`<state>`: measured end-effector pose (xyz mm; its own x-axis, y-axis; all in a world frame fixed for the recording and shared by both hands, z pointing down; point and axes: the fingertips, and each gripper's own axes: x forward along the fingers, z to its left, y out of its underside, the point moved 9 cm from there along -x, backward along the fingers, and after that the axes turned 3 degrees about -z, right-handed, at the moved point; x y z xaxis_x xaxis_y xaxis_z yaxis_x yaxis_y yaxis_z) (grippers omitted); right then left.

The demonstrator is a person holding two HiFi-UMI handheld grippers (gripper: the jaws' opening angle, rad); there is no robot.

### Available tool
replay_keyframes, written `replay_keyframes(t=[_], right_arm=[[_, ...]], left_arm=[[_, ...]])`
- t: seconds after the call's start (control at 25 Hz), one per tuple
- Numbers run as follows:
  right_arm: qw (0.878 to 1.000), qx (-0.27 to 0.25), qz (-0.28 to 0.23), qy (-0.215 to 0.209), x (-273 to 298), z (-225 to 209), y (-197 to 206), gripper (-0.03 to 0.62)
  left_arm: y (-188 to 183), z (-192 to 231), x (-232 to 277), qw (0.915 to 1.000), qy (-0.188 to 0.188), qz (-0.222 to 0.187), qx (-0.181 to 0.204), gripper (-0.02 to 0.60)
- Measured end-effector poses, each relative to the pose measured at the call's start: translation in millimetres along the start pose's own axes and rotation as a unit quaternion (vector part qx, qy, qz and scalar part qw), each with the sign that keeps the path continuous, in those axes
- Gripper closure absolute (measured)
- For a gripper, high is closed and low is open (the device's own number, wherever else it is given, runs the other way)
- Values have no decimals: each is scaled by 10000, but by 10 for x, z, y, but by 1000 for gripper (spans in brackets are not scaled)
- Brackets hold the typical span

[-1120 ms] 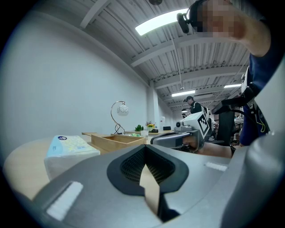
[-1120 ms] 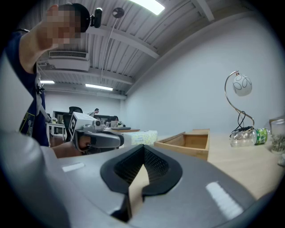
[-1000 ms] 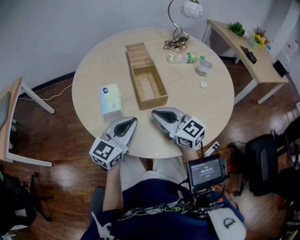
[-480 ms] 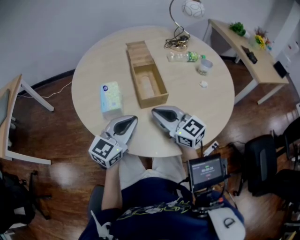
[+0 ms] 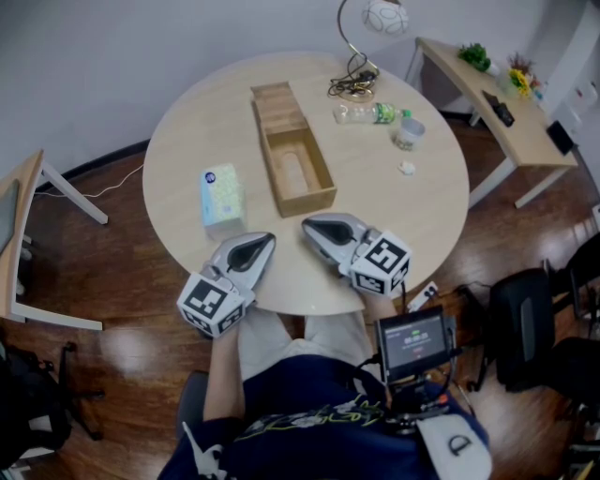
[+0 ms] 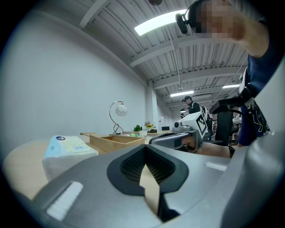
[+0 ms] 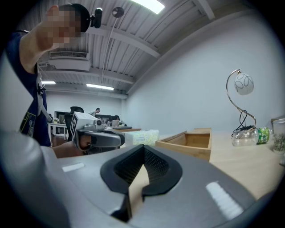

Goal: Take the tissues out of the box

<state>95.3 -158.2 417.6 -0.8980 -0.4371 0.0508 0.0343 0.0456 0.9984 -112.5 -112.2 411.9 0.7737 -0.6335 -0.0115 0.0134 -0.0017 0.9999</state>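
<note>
A long open wooden box lies in the middle of the round table, its sliding lid pulled out at the far end. A pale tissue pack lies on the table to the left of the box, outside it. My left gripper rests shut at the near table edge, just below the pack. My right gripper is shut too, close to the box's near end. Neither holds anything. The left gripper view shows the pack, the box and the right gripper.
At the far side of the table stand a curved lamp, a lying plastic bottle, a glass and a small white scrap. A side desk stands at the right. A small screen hangs at the person's waist.
</note>
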Motion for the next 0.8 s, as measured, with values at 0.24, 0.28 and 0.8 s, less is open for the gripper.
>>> replay_keyframes(t=[0.24, 0.28, 0.8], right_arm=[[10000, -2, 6, -8, -4, -1, 9, 592], [10000, 5, -3, -12, -3, 1, 8, 592], [10000, -3, 26, -31, 23, 15, 10, 592]], left_arm=[[-14, -10, -2, 10000, -34, 3, 12, 577], [-13, -12, -2, 10000, -33, -4, 2, 577], [7, -13, -38, 10000, 19, -84, -28, 577]])
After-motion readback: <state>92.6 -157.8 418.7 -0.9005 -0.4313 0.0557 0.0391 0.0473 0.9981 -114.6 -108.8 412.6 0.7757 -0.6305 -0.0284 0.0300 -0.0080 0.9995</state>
